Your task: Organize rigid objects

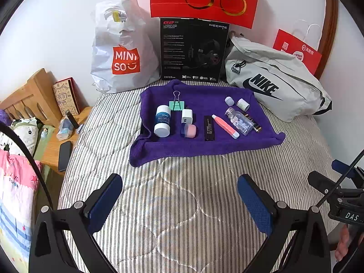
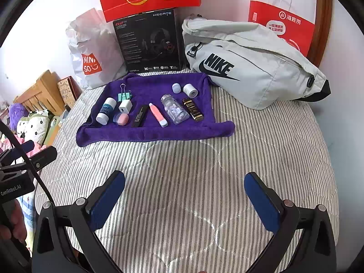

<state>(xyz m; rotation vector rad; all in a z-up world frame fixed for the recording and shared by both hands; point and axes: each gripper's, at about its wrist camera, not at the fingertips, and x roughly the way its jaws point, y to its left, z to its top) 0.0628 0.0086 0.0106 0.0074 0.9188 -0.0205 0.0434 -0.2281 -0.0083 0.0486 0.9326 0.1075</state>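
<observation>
Towel (image 1: 200, 145) holding small items, gold-black box (image 1: 256, 124) half-hidden behind bottle (image 1: 240, 122)

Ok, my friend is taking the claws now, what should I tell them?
Left claw: open, empty, over the striped bedspread.
Right claw: open, empty, beside it.
All the small things lie on the purple towel: white-capped bottle, mint binder clip, white charger, pink jar, black stick, pink tube, clear pill bottle, dark gold-labelled box, two small caps.
Done: nothing is picked up.
Left: sort everything.
</observation>
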